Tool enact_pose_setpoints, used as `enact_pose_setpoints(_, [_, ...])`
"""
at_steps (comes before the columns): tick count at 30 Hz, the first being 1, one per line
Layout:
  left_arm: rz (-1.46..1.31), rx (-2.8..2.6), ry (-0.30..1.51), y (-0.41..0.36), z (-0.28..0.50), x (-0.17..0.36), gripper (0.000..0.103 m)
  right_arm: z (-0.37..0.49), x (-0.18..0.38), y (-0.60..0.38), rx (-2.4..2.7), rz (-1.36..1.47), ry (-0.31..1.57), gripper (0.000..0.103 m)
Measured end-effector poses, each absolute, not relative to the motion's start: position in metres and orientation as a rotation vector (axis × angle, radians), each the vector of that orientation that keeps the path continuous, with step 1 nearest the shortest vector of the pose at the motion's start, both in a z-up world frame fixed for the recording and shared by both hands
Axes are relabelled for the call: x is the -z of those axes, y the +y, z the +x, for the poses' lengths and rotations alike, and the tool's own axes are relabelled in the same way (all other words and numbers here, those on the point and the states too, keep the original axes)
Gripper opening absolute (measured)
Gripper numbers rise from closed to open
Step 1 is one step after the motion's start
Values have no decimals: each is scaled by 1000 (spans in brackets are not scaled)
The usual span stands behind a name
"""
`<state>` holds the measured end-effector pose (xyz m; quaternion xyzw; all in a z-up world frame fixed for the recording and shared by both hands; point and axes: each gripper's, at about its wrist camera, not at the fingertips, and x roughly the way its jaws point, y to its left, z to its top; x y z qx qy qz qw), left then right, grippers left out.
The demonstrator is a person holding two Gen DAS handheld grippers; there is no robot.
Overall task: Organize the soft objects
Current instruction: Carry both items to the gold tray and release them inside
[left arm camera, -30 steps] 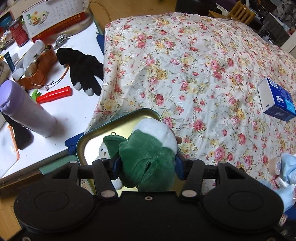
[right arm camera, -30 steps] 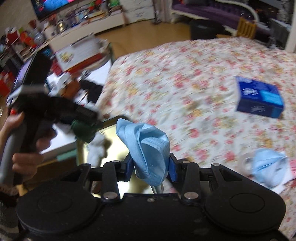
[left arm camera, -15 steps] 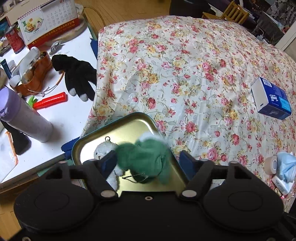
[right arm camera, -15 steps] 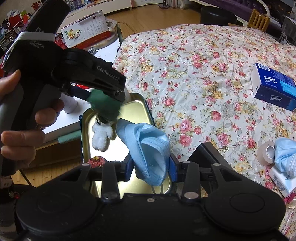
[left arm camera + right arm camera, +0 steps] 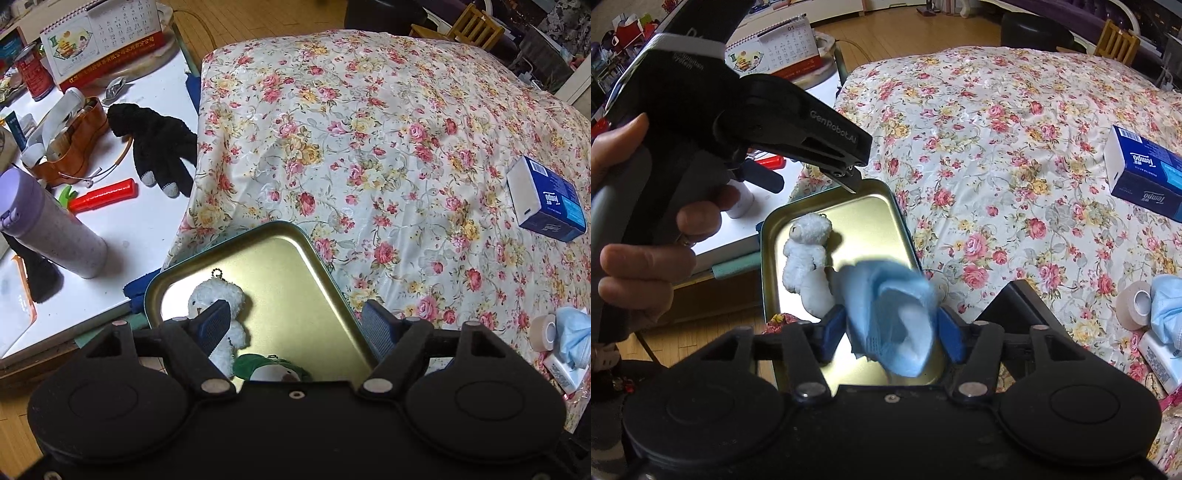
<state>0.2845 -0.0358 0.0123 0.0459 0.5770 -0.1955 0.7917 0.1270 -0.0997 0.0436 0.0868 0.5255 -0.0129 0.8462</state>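
On the bed's left edge sits a gold tin (image 5: pixel 295 266). Two soft toys already lie inside it: a white bear (image 5: pixel 221 317) at the left side and a green toy (image 5: pixel 273 367) at the near end.

The left claw (image 5: pixel 297 325) is wide open above the tin and holds nothing. The right claw (image 5: pixel 892 328) has a blue mask (image 5: pixel 890 310) between its pads, over the tin's near end. The mask looks blurry, so I cannot tell if the claw is squeezing it or letting go.

Left to tidy, I think: another mask (image 5: pixel 574 336) by the tape (image 5: pixel 543 330) at the bed's right edge, and maybe the black glove (image 5: pixel 155 144) on the white desk (image 5: pixel 147 229). A blue box (image 5: pixel 546 199) also lies on the flowery bed (image 5: pixel 369 129). Behind are a wood floor and a chair.
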Motion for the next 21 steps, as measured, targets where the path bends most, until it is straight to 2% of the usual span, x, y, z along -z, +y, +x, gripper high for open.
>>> enact_pose_setpoints(9, [173,401,1226,-41,274,-3,75,106,-59,-99,54,164,1085,62])
enact_pose_setpoints(11, [194,395,1208,-42,267,0,78,98,-66,-99,70,160,1069,62])
enact_pose_setpoints(21, [252,310,1266,-45,229,5,78,59,-75,-115,119,195,1046,62])
